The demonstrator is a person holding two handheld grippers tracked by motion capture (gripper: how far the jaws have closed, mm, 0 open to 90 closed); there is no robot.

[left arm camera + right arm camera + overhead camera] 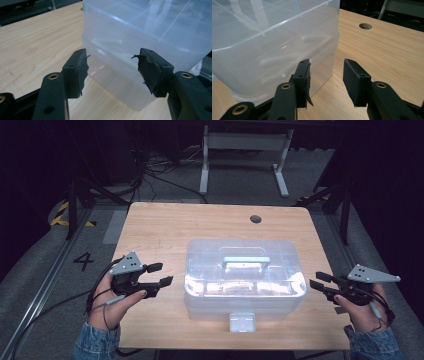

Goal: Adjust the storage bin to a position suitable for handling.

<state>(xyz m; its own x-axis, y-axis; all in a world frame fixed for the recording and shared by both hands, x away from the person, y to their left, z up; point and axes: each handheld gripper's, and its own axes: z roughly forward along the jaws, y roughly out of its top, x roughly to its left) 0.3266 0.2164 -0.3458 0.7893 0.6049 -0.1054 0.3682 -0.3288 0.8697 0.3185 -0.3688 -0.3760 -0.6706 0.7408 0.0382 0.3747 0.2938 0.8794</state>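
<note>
Your wooden table is the biggest thing here. It has a small round hole near the far edge. On the grey floor to your left you can read a black number 4. There is no other writing or brand to read.

In the middle of the table sits a clear plastic box with its lid on. The lid has a pale handle on top, and a pale latch hangs at the front edge, on your side. Some pale long shapes lie inside, but they are too blurry to name.

Your left gripper is just left of the box, near it but not touching. Its jaws are wide apart and hold nothing. In the left gripper view the box corner sits between them, farther off.

Your right gripper is just right of the box. Its jaws are apart too, with nothing in them. In the right gripper view they point at the box side and the bare table.
</note>
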